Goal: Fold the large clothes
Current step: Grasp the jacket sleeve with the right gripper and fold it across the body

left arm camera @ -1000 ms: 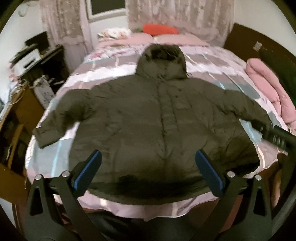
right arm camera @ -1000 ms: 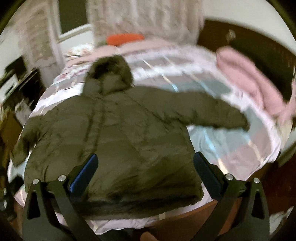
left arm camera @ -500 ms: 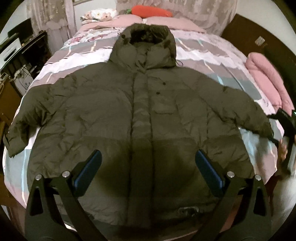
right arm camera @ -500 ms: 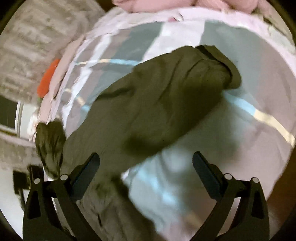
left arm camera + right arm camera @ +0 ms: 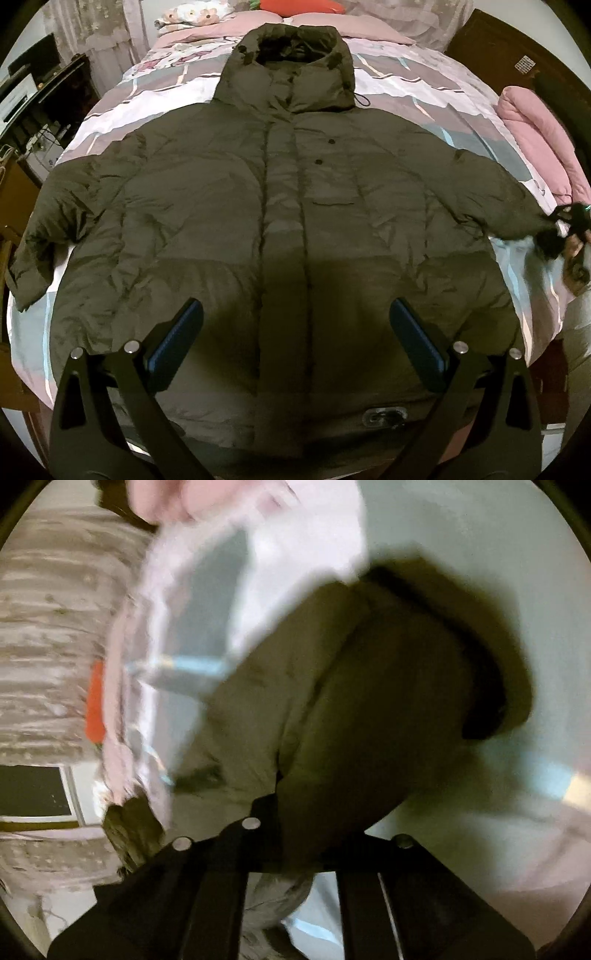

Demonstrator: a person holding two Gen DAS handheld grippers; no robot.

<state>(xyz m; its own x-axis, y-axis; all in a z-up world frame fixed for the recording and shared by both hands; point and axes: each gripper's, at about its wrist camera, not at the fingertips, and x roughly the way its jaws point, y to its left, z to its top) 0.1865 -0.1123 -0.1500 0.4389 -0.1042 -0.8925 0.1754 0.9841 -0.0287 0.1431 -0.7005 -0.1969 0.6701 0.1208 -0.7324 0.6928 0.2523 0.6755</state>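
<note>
A: Jaws on the left gripper (image 5: 295, 332) are spread wide, blue pads (image 5: 173, 339) far apart, nothing between them. It hangs over the lower front of the jacket (image 5: 280, 221), not touching as far as I can tell.

B: And the right gripper (image 5: 295, 834)?

A: Clamped on the jacket's sleeve (image 5: 369, 701). Right wrist view is motion-blurred, but both fingers are drawn in close with the olive fabric pinched between them, near the cuff (image 5: 484, 701). From the left wrist view the same gripper shows at the far right edge, at the sleeve end.

B: Where's the jacket overall?

A: Flat on the bed (image 5: 155, 107), front up, hood (image 5: 291, 66) toward the headboard end, placket running down the middle. The other sleeve (image 5: 48, 229) is laid out toward the bed's left edge. Hem is at the near edge of the bed, under the left gripper.

B: Any bins, baskets, containers?

A: Can't make out any in either view. Around the bed: striped pink, grey and white bedspread under the jacket, pink pillows (image 5: 354, 26) at the head with an orange cushion (image 5: 299, 5) on them, a rolled pink quilt (image 5: 543, 144) on the right side, lace curtains (image 5: 88, 37) behind, dark furniture (image 5: 40, 96) to the left with cables on it.
</note>
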